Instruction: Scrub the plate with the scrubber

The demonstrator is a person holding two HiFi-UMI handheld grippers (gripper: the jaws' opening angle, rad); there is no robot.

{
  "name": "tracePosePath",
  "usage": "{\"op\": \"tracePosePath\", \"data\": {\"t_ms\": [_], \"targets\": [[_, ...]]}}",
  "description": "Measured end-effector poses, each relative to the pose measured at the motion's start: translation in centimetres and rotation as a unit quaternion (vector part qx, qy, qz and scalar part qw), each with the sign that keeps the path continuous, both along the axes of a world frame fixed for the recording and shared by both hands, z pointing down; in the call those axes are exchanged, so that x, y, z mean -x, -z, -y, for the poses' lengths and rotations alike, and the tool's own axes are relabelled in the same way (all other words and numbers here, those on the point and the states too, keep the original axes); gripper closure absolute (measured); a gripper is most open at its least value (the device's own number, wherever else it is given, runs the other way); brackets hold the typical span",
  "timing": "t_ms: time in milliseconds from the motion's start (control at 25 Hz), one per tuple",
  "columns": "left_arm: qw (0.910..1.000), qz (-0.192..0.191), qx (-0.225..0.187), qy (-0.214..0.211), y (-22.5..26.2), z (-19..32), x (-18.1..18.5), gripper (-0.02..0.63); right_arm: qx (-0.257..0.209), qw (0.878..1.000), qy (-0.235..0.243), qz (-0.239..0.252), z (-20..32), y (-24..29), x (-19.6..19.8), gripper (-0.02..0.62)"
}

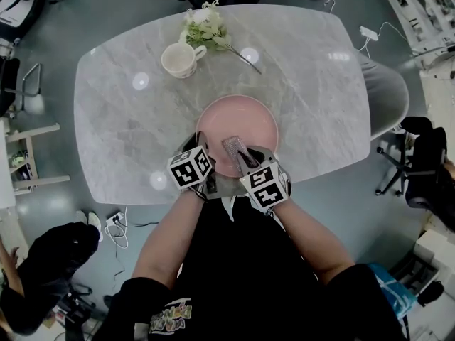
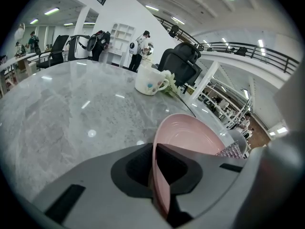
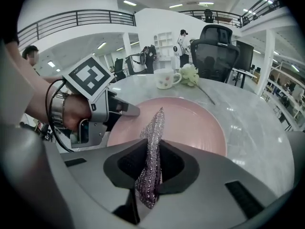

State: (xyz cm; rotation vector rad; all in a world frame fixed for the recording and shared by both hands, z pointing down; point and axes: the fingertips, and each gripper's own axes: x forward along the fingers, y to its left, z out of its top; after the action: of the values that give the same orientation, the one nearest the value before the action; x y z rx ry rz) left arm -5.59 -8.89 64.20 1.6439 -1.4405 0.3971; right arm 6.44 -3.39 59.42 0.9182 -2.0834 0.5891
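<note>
Looking down from above, the pink plate (image 1: 238, 123) sits on the marble table (image 1: 128, 119) close to the person's edge, with a mug (image 1: 181, 59) and white flowers (image 1: 205, 27) beyond it. In the left gripper view, the left gripper (image 2: 155, 168) pinches the plate's rim. In the right gripper view, the right gripper (image 3: 151, 161) is clamped on a silvery scrubber (image 3: 155, 125), whose tip reaches over the plate.

A silvery mesh scrubber (image 3: 152, 137) is clamped between the jaws of the right gripper (image 3: 151, 168), its tip over the pink plate (image 3: 195, 123) on the marble table (image 3: 257, 132). At the plate's left rim the left gripper (image 3: 127, 109) is seen, held by a hand (image 3: 75, 112). Farther back, a white mug (image 3: 167, 78) and white flowers (image 3: 189, 73) are set, just beside each other.
</note>
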Motion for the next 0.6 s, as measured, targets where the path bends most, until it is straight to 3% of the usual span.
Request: {"op": "tracePosePath", "data": {"t_ms": [280,600], "targets": [[1.0000,-0.004,0.000,0.003,0.0,0.0,-0.1,0.568,-0.004,0.999,0.032,-0.001,1.0,-0.6,3.8,0.523],[0.9999,-0.014,0.002,-0.008,0.0,0.1,-0.1,0.566,0.012,1.000,0.001,0.001,2.6,-2.4,3.7,0.522]]}}
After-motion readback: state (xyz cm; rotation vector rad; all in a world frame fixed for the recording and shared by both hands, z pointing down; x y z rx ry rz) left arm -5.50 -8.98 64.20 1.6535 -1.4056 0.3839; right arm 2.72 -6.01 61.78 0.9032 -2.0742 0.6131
